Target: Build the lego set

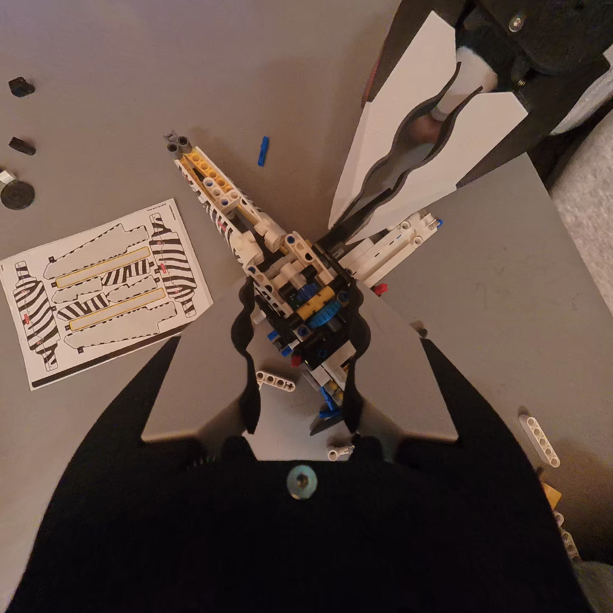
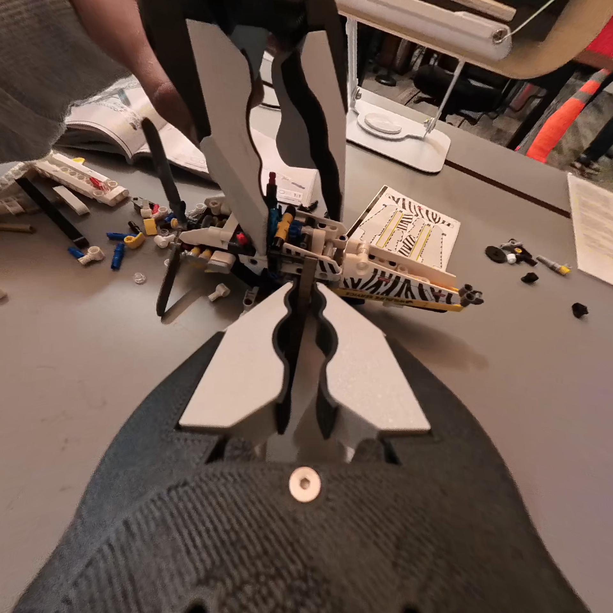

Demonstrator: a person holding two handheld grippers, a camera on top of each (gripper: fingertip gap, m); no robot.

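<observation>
Jaws first: my left gripper point(image 1: 300, 318) has its jaws spread around the dark middle of the lego model point(image 1: 292, 292), one on each flank, and they look pressed to its sides — I judge it a steadying hold. My right gripper point(image 2: 303, 298) has its jaws nearly together, pinching a thin dark blade piece point(image 2: 303, 318) that runs up between them.

That model rests on the grey bench point(image 1: 497, 298), well in from the edges. Its long axis is the zebra-striped tail boom point(image 2: 398, 285); in the right wrist view the boom runs off to the right, across my right jaws rather than along them. So the blade piece points at the body's flank, near where the boom joins it — touching or just short, I cannot tell.

My right gripper is the working one, and the next move seems to be pushing the piece straight ahead into the body while the left braces it.

A sticker sheet point(image 1: 99, 292) lies flat beside the boom, and a blue pin point(image 1: 263, 151) lies alone beyond it.
</observation>
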